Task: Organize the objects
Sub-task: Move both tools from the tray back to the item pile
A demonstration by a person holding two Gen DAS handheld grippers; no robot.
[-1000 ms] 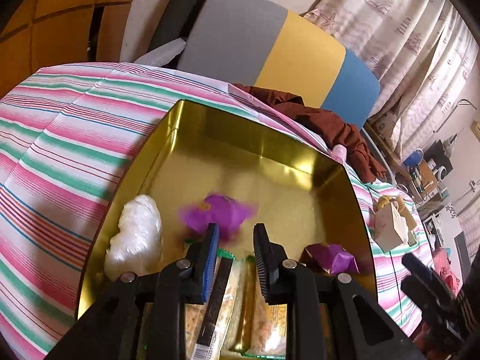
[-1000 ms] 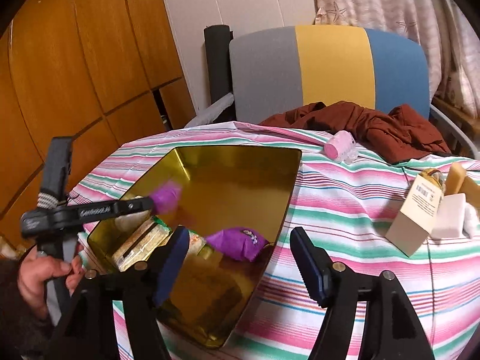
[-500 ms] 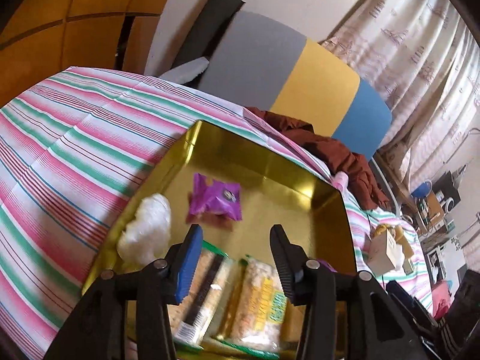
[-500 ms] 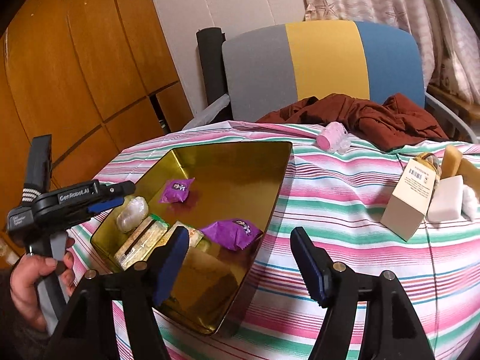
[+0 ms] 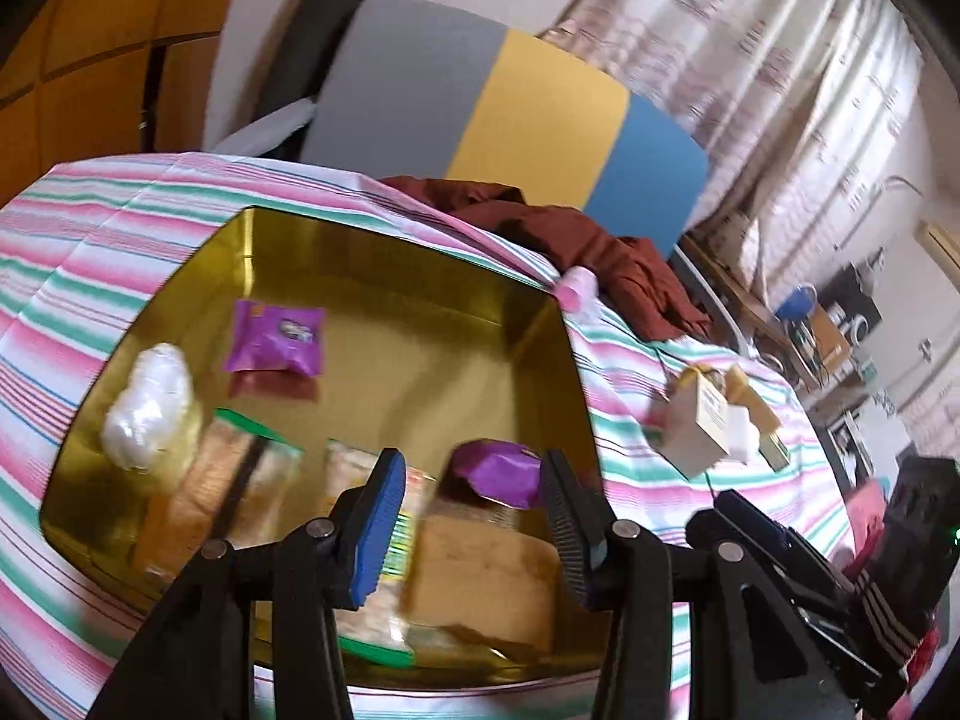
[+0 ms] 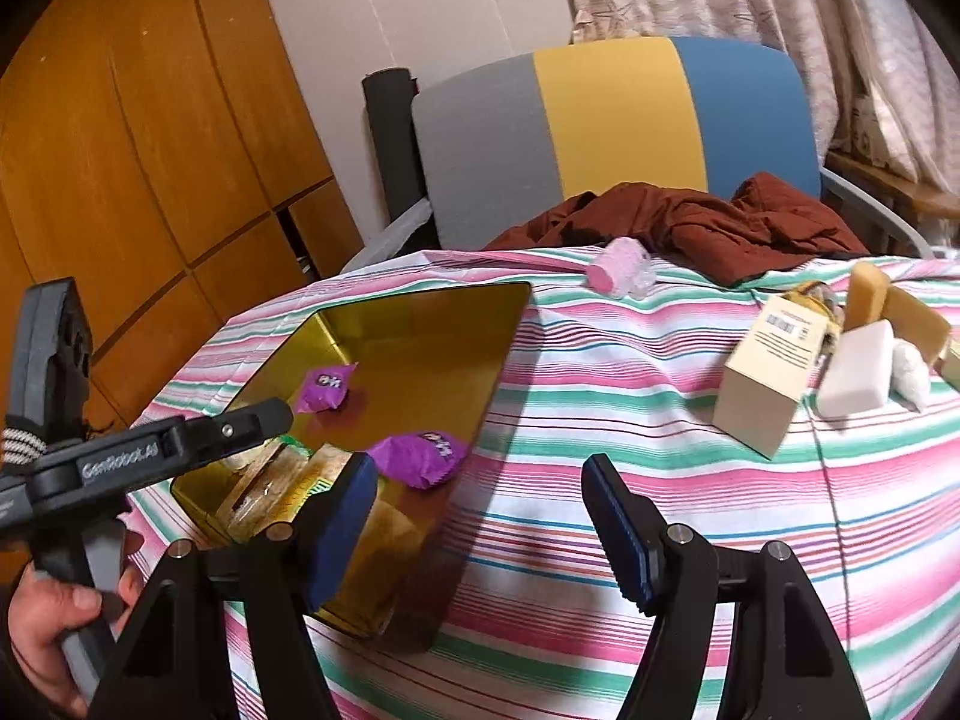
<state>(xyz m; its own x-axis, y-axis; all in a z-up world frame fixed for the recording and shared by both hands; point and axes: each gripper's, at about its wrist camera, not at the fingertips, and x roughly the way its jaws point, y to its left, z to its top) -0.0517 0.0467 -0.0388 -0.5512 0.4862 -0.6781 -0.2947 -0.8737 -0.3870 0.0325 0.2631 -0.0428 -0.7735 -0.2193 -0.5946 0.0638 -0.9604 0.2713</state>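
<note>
Both the left gripper [image 5: 468, 498] and right gripper [image 6: 480, 516] hang with jaws spread and nothing between them. The gold tin [image 6: 432, 300] serves as the collecting place, already holding 2 purple packets [image 6: 327, 385]. The cream box [image 6: 765, 375] waits outside on the striped cloth [image 6: 600, 372], probably next.

We viewed the gold tin [image 5: 384, 276] closely from its near edge; the right wrist view [image 6: 420, 324] looked from farther right, sharing it.
</note>
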